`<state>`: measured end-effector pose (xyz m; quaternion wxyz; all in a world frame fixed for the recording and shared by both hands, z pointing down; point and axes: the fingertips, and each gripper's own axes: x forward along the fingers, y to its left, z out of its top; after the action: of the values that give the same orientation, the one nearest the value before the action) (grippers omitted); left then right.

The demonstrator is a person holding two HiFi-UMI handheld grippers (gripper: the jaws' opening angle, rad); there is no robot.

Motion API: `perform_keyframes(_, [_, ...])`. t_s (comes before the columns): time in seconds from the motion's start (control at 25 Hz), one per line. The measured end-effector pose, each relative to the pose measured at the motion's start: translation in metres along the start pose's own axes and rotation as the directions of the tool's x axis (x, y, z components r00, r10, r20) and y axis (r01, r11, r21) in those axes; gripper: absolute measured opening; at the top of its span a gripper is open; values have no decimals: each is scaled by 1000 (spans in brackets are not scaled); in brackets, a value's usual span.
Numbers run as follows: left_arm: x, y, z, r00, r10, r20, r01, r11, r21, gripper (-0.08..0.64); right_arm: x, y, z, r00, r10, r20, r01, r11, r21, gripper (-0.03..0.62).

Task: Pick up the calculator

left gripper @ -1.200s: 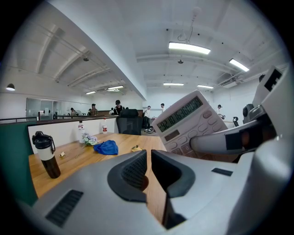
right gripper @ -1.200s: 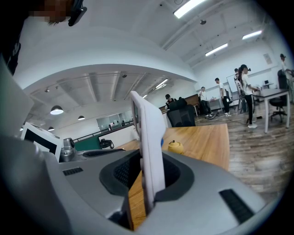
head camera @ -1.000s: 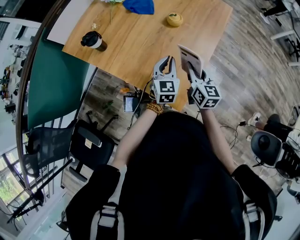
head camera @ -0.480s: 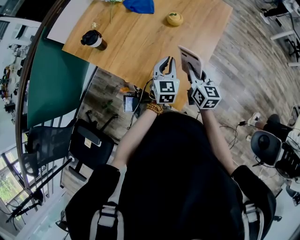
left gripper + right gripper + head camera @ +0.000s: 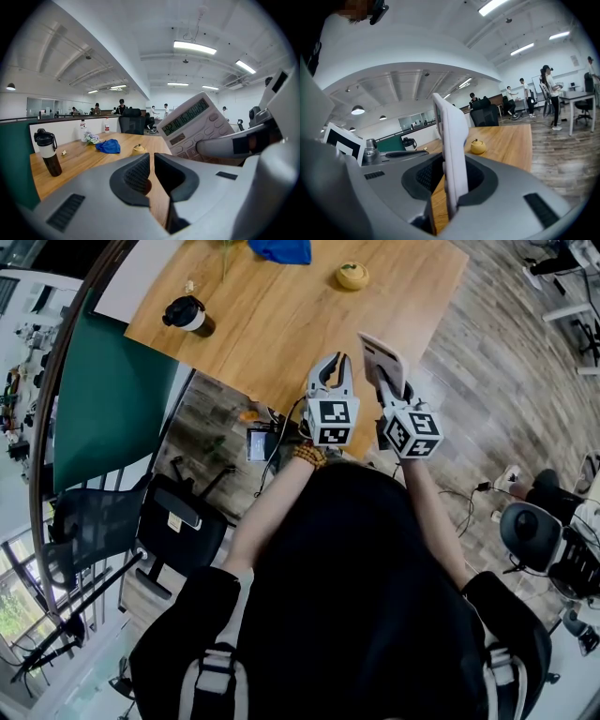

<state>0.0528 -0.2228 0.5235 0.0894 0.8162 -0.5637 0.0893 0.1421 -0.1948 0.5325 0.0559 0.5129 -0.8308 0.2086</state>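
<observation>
The white calculator [image 5: 380, 359] is lifted off the wooden table [image 5: 281, 334] and stands tilted on edge above its near corner. My right gripper [image 5: 386, 382] is shut on the calculator's lower part. The right gripper view shows the calculator [image 5: 453, 145] edge-on between the right gripper's [image 5: 449, 183] pads. In the left gripper view the calculator [image 5: 194, 125] faces me with digits on its display, and one of the right gripper's fingers [image 5: 234, 143] lies across its keys. My left gripper [image 5: 330, 371] hovers just left of it, jaws shut with nothing between them [image 5: 152, 165].
On the table stand a black tumbler [image 5: 187, 317] at the far left, a blue cloth [image 5: 281, 248] and a small yellow pot [image 5: 352, 276] at the far side. A green partition [image 5: 112, 399] and black office chairs [image 5: 141, 526] lie left of the table. Several people stand in the background.
</observation>
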Motion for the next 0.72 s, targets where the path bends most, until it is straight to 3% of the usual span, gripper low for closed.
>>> perform_keyframes(0.72, [-8, 19, -9, 999, 47, -24, -47, 999, -9, 49, 16, -1, -35, 995, 22, -102, -17, 999, 52, 86])
